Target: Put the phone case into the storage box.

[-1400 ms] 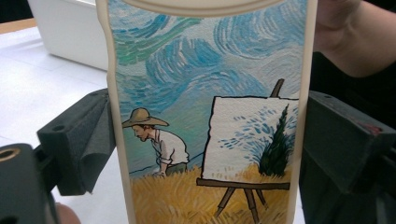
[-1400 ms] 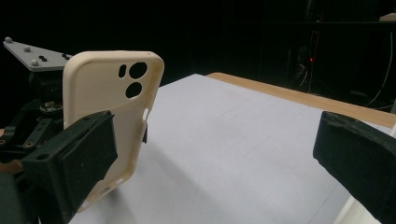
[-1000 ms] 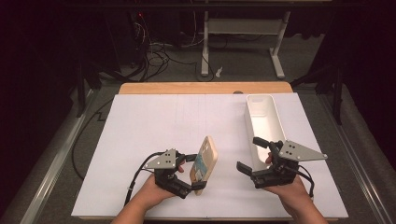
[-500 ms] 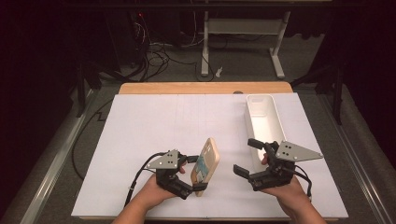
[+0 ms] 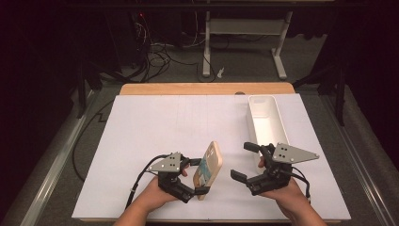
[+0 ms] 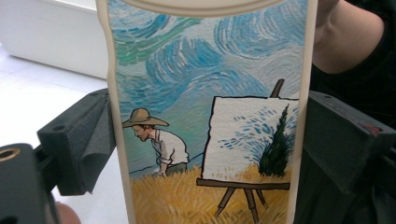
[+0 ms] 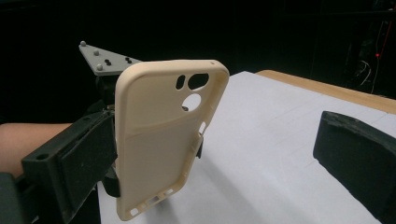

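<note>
**Case held upright, right gripper lining up**

The left gripper [image 5: 200, 176] is clamping a cream phone case [image 5: 210, 168] by its long edges and standing it upright over the near middle of the white table [image 5: 150, 132]. In the left gripper view the jaws are pressing on both sides of the case [image 6: 210, 116], whose printed face, a painter at an easel under swirling sky, is turned toward that camera. In the right gripper view the plain hollow inside of the case [image 7: 159, 140] is facing the right gripper, with the camera cut-outs near the top.

The right gripper [image 5: 245, 162] is hanging just to the right of the case, jaws spread wide and holding nothing, with a clear gap between it and the case. A long white tray [image 5: 276, 123] is lying farther back on the right, apart from both grippers.

The step in hand looks like a hand-over or a two-gripper hold on the case. The next move probably calls for the right gripper to be closing in sideways until its jaws straddle a free part of the rim, then pinching gently, since the thin shell may flex or twist out of the left grip.
</note>
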